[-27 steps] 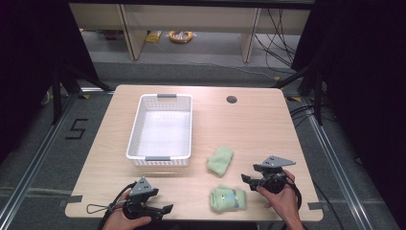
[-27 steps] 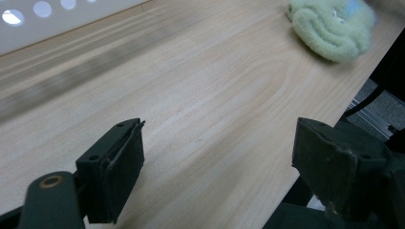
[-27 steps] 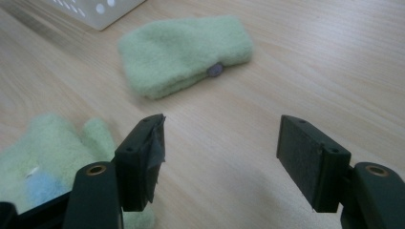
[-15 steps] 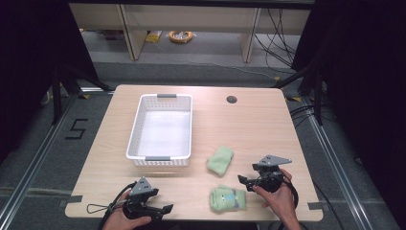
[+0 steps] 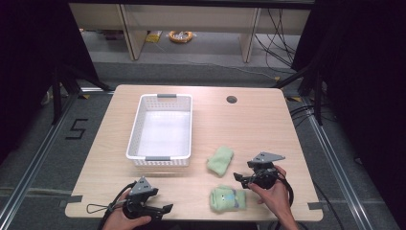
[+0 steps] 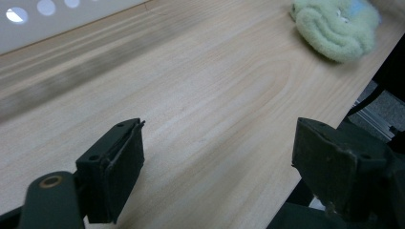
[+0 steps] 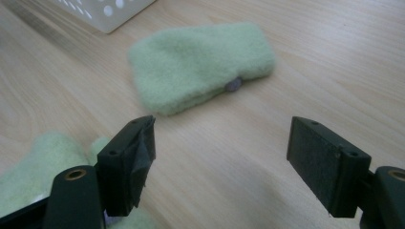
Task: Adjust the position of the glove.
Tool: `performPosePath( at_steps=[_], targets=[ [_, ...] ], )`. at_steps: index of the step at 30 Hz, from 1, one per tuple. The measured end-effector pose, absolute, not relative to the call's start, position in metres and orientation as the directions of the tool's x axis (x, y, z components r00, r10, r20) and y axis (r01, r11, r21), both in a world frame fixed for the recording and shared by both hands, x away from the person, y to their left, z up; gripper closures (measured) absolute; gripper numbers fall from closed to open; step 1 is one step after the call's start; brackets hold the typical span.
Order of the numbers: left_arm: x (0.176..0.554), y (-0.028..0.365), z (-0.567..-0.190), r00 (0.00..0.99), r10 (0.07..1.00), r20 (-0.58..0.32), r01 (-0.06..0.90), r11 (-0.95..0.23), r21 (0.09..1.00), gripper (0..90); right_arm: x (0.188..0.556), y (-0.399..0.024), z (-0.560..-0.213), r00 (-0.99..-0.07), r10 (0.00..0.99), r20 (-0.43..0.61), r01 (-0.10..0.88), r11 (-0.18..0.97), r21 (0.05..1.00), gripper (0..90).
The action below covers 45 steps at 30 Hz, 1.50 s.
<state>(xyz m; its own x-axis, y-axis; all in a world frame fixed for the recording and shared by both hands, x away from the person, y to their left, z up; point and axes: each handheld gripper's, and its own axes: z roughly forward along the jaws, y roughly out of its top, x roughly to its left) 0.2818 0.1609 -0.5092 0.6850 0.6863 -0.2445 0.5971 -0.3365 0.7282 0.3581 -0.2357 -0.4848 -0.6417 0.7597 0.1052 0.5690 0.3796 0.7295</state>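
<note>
We see the white basket point(image 5: 163, 128) on the table point(image 5: 258, 120), and just off its near right corner lie two green mittens (fuzzy ones): one point(image 5: 220, 160) close to that corner, the other point(image 5: 228, 198) nearer the table's front edge. Right of the mittens, the right gripper point(image 5: 239, 178) hovers with jaws spread and empty; the left gripper point(image 5: 165, 210), below the basket's near end, is likewise agape, holding nothing.

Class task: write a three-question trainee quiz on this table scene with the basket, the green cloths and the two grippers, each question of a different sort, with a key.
1. True or false: the basket holds a green cloth.
2. How many green cloths lie on the table? A one, B two, C three.
3. Which gripper is nearer the cloths?

Key:
1. False; it is empty.
2. B: the far cloth and the near cloth.
3. The right gripper, jaws open, beside both; the left gripper, also open, sits at the near edge.
</note>
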Motion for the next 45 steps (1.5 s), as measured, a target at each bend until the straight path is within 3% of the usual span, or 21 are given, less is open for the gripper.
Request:
performPosePath(
  at_steps=[17, 31, 45],
  targets=[
    [0.282, 0.162, -0.508, 0.693, 0.683, -0.23, 0.589, -0.353, 0.727, 17.6, 0.377, -0.221, -0.471, -0.657, 0.747, 0.102, 0.557, 0.39, 0.733, 31.5],
    [0.282, 0.16, -0.509, 0.681, 0.691, -0.242, 0.595, -0.328, 0.734, 17.6, 0.4, -0.2, -0.471, -0.67, 0.736, 0.101, 0.563, 0.414, 0.715, 46.5],
    [0.282, 0.162, -0.508, 0.698, 0.678, -0.232, 0.593, -0.365, 0.718, 17.6, 0.421, -0.183, -0.478, -0.654, 0.75, 0.104, 0.587, 0.415, 0.695, 51.5]
  ],
)
